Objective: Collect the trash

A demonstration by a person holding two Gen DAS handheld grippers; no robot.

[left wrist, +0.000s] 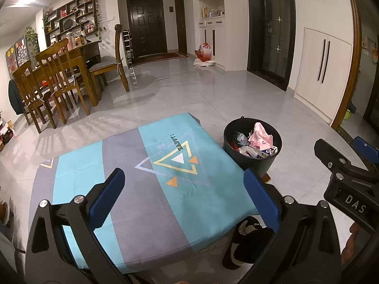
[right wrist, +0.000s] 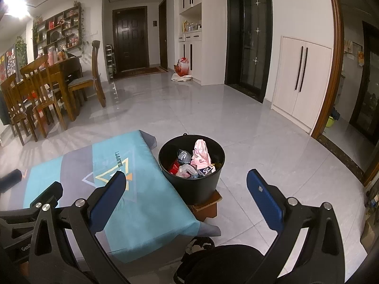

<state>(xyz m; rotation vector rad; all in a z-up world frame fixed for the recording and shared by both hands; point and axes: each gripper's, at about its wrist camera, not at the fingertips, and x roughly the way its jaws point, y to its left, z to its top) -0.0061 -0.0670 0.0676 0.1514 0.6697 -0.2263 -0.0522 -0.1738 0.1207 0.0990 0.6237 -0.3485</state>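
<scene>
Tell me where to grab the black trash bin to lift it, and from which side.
Grip the black trash bin by its thin upper rim, one finger inside and one outside. Come from above on the right gripper side: the covered table crowds its left, and trash fills the middle.

A matt woven cloth (left wrist: 146, 177) covers the table, beside a smooth black plastic bucket (right wrist: 191, 187) on glossy floor tiles (right wrist: 260, 127).

Bin (right wrist: 191, 172) stands on a block (right wrist: 206, 207), just right of the cloth-covered table (left wrist: 146, 177). Trash (right wrist: 197, 162) lies in the bin. Dining table and chairs (left wrist: 59, 80) far left; door (left wrist: 146, 23) behind.
</scene>
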